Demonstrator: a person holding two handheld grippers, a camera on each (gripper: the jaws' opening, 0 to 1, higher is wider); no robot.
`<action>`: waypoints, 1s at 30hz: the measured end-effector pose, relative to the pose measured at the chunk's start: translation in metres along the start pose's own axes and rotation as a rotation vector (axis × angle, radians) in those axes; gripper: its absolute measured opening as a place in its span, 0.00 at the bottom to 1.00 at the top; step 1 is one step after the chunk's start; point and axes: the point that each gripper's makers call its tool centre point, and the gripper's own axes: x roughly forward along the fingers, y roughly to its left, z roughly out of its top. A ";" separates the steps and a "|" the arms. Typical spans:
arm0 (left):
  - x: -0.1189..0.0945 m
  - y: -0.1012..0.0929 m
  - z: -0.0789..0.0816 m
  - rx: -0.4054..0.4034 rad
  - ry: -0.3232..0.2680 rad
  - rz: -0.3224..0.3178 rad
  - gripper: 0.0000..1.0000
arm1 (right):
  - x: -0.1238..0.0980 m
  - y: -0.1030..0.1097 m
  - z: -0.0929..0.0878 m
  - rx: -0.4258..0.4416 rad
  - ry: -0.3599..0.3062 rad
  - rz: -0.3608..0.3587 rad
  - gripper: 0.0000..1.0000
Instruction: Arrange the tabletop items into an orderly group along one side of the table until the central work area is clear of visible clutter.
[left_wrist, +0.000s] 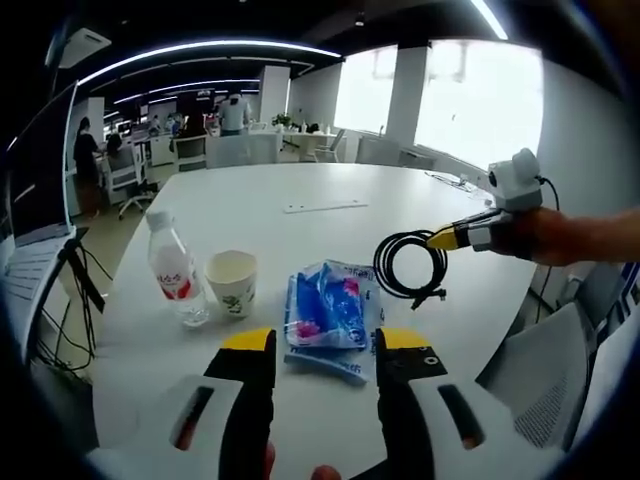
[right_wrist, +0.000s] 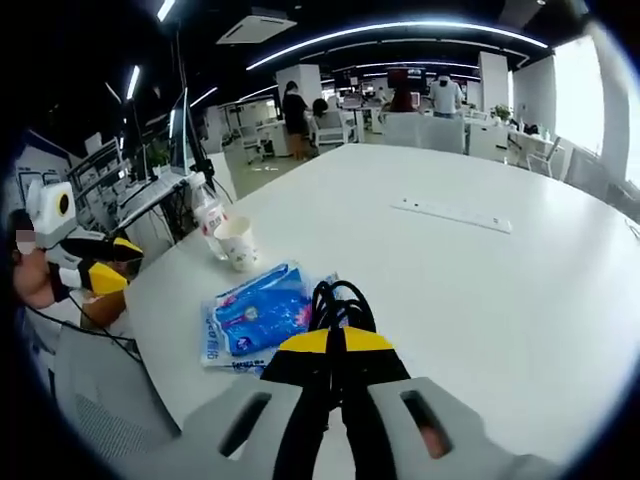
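Four items gather near one table (left_wrist: 330, 190) edge: blue wipes pack (left_wrist: 330, 310), water bottle (left_wrist: 175, 270) and paper cup (left_wrist: 231, 282) at its nine o'clock, and a limp, light black cable coil (left_wrist: 410, 265) at three o'clock. The right gripper (right_wrist: 335, 345), reaching level from the side, clenches the coil's bunched loops, dangling above the table. The left gripper (left_wrist: 323, 345) hovers spread before the pack.

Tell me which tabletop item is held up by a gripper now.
The black coiled cable: the right gripper holds it; bottle, paper cup and blue packet rest on the table.
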 end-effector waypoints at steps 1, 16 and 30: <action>0.000 0.000 0.000 0.000 -0.001 0.000 0.39 | -0.001 -0.002 -0.001 0.007 -0.001 -0.004 0.00; 0.004 -0.004 -0.001 -0.002 0.004 -0.001 0.39 | -0.003 -0.012 -0.026 0.059 0.040 -0.020 0.00; 0.001 0.003 -0.003 -0.013 0.005 0.016 0.39 | 0.006 -0.013 -0.050 0.107 0.097 0.004 0.00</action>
